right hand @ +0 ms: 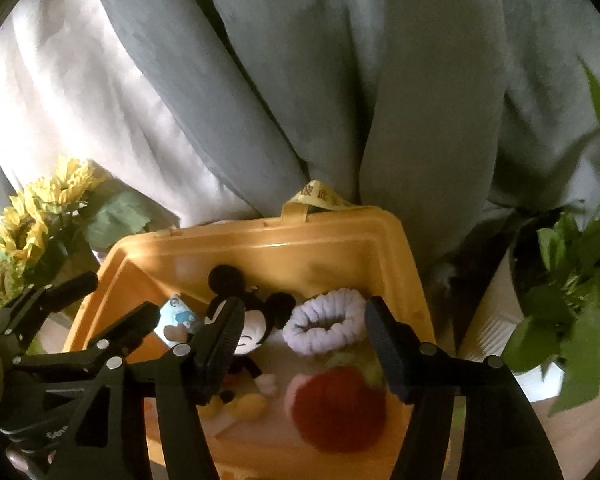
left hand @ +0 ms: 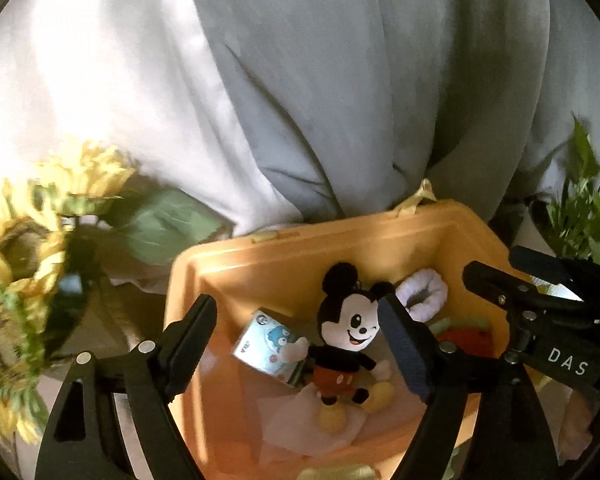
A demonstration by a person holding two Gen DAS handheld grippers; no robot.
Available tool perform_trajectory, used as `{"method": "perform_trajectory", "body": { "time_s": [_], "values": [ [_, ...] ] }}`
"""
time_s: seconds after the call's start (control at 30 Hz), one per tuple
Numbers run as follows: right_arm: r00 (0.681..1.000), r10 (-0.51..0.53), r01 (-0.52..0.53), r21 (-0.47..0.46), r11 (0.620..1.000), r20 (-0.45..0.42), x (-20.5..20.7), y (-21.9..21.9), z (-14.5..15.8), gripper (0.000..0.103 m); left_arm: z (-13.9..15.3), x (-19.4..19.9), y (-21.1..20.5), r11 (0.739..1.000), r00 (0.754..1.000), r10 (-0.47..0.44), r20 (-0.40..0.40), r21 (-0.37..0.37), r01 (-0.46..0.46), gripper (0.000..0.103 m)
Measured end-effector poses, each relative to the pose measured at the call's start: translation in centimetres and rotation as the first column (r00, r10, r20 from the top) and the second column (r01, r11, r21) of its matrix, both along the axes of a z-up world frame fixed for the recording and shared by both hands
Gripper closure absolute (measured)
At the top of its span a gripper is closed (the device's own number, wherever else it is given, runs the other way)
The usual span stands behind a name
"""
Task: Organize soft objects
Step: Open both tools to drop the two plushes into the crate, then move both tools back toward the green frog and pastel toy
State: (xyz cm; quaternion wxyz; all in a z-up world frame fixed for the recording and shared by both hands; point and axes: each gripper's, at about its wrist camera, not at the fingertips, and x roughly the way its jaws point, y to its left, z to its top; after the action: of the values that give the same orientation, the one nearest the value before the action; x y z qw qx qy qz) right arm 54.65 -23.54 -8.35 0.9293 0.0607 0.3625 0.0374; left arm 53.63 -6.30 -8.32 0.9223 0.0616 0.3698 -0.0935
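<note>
An orange plastic bin (left hand: 220,268) (right hand: 140,248) holds the soft things. A black, white and red mouse plush (left hand: 348,332) (right hand: 252,328) lies face up in it. Beside it are a pale fluffy scrunchie (left hand: 424,292) (right hand: 324,320) and a red strawberry plush (left hand: 460,338) (right hand: 336,408), blurred in the right wrist view. My left gripper (left hand: 300,344) (right hand: 112,300) hangs open over the mouse plush, its pads clear of it. My right gripper (right hand: 306,340) (left hand: 512,268) stands open above the scrunchie and the strawberry, gripping nothing.
A small blue-and-white tissue packet (left hand: 264,344) (right hand: 180,316) lies in the bin's left part. Artificial sunflowers (left hand: 28,240) (right hand: 40,208) stand left of the bin, a green potted plant (left hand: 584,216) (right hand: 572,288) right. Grey and white curtains (left hand: 300,80) hang behind.
</note>
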Motion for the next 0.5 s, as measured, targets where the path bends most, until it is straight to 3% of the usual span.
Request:
{"method": "perform_trajectory", "body": {
  "time_s": [0.5],
  "values": [
    [0.991, -0.053, 0.059, -0.046, 0.997, 0.121, -6.3, 0.6, 4.6, 0.039, 5.0, -4.9, 1.6, 0.998, 0.992, 0.004, 0.123, -0.070, 0.005, 0.020]
  ]
}}
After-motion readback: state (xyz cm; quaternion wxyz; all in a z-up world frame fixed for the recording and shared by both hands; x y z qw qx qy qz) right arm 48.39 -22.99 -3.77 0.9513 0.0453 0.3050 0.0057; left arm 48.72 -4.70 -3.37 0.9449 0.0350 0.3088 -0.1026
